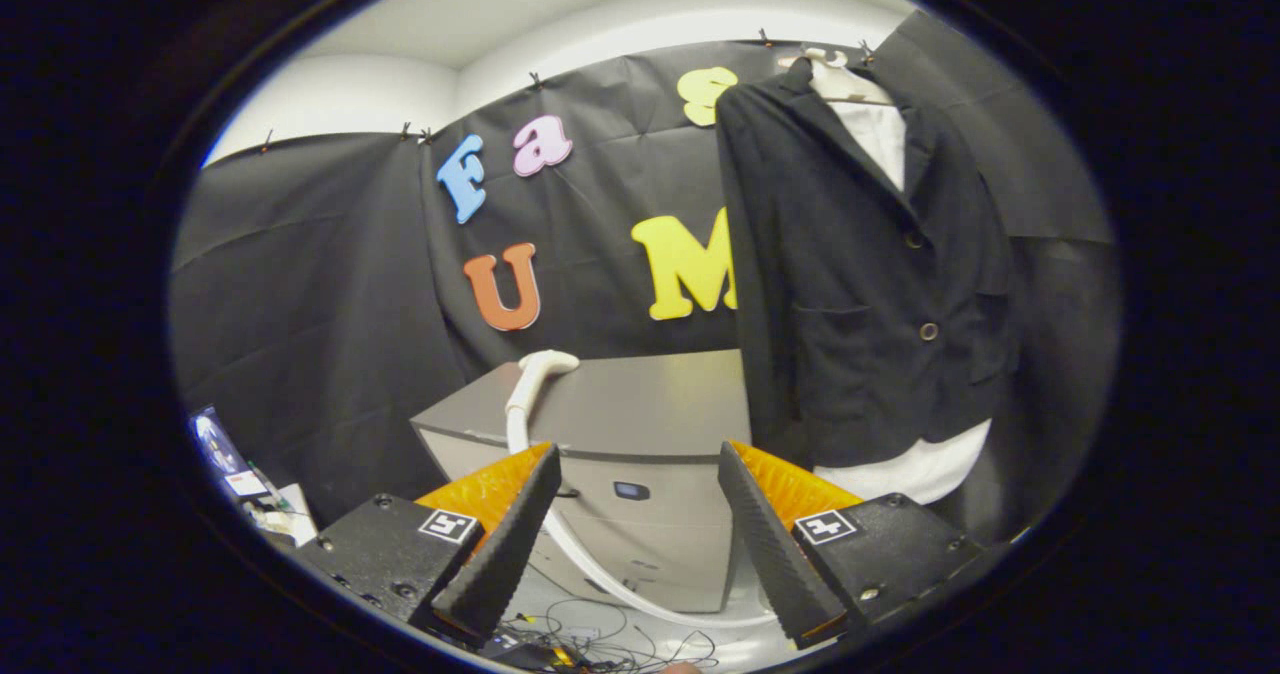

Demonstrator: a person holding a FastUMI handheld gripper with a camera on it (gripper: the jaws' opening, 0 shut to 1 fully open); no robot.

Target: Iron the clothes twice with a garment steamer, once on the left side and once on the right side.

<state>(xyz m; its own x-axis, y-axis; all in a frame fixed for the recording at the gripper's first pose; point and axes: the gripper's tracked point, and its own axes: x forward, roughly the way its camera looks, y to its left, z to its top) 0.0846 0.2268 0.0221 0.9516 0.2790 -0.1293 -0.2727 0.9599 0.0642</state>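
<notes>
A black jacket [860, 284] over a white shirt hangs on a hanger against the booth's wall, beyond and above my right finger. The white steamer head [540, 369] lies on top of a grey cabinet [640, 409], beyond my left finger. Its white hose [580, 554] drops over the cabinet's front and curves down between my fingers toward the floor. My gripper [637, 474] is open, its fingers [505, 544] wide apart with nothing held between them, still short of the steamer.
The grey cabinet stands straight ahead with a small dark handle on its front. Loose thin cables [600, 644] lie on the floor below the fingers. A small screen and clutter [240, 479] sit low to the left.
</notes>
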